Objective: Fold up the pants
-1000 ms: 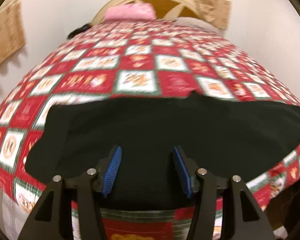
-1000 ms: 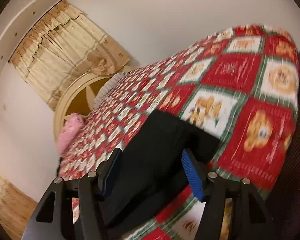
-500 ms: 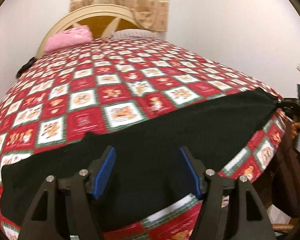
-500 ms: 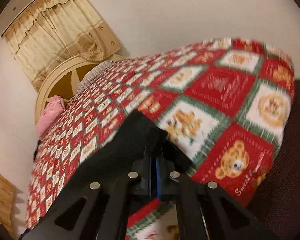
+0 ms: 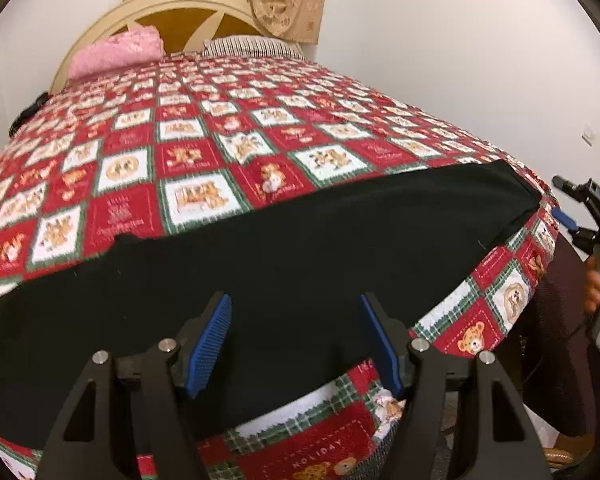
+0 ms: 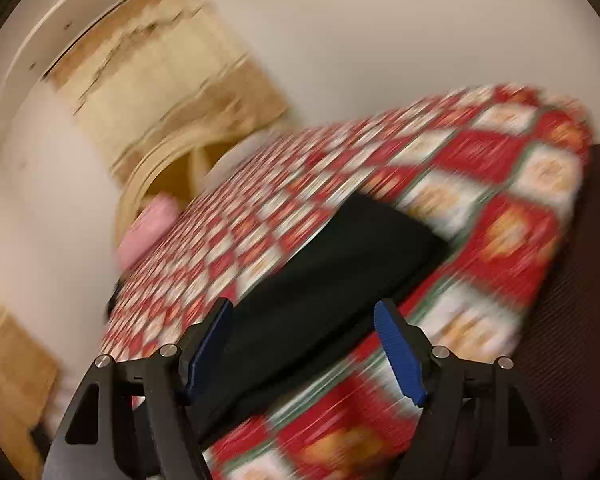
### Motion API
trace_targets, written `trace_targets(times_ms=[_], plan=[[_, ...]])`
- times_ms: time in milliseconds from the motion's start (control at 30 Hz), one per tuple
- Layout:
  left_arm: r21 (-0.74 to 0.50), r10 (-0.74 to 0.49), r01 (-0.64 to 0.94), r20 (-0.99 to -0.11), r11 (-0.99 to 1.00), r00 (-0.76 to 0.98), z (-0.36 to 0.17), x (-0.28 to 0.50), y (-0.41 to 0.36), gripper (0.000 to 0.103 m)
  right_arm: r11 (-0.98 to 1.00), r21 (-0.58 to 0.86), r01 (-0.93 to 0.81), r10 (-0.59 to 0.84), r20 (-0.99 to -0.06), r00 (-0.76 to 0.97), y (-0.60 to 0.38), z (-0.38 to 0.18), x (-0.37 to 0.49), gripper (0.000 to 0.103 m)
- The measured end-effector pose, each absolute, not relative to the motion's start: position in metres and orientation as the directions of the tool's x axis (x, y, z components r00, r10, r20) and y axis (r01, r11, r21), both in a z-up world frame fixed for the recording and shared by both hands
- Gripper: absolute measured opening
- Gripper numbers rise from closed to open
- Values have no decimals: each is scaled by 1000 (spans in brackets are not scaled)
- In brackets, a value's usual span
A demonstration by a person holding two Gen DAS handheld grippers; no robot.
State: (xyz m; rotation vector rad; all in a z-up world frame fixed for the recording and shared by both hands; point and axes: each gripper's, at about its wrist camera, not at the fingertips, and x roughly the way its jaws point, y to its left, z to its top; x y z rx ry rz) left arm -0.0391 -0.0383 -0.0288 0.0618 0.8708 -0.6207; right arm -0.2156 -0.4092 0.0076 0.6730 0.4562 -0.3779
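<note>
Black pants [image 5: 284, 248]: soft, limp, light; lie flat along bed [image 5: 204, 136] front edge | left claw [image 5: 296, 340], right claw [image 6: 304, 350]: both spread, empty | grip judgement: pinch both layers at an end hem

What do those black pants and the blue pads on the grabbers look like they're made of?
The black pants look like soft matte fabric, perhaps knit: no shine, lying limp and flat on the quilt. The blue pads on the left hand-held gripper look like ribbed rubber or plastic; fine ridges show.
</note>
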Motion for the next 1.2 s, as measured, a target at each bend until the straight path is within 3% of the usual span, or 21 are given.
trace_targets(times_ms=[33, 67, 233, 400, 500, 533, 833, 1033, 1200], plan=[[-201, -485, 532, -736, 823, 473, -30, -40, -39, 68, 733, 513, 447, -139, -530, 836, -400, 2, -207, 45], [-204, -486, 531, -737, 823, 469, -31, -41, -39, 68, 737, 535, 413, -72, -545, 835, -391, -6, -198, 42], [-205, -486, 523, -729, 827, 483, -29, -44, -32, 68, 717, 576, 392, 42, -597, 801, -373, -38, -169, 41], [-201, -470, 507, -737, 838, 485, -33, -43, -27, 68, 700, 622, 351, 123, -590, 798, -362, -49, -152, 39], [-213, -472, 501, -743, 839, 475, -35, -42, -27, 68, 700, 618, 357, 140, -610, 780, -357, -51, -145, 13], [-216, -475, 501, -741, 838, 474, -35, -42, -27, 68, 700, 622, 351, 150, -609, 779, -356, -52, -145, 10], [-212, -477, 512, -744, 832, 468, -36, -44, -31, 68, 733, 606, 310, 174, -606, 776, -341, -57, -153, 4], [-217, -477, 512, -751, 831, 457, -39, -44, -33, 68, 746, 562, 358, 144, -660, 737, -335, -69, -166, 2], [-193, -468, 519, -747, 833, 473, -37, -46, -31, 68, 714, 600, 360, 76, -578, 812, -355, -45, -189, 3]])
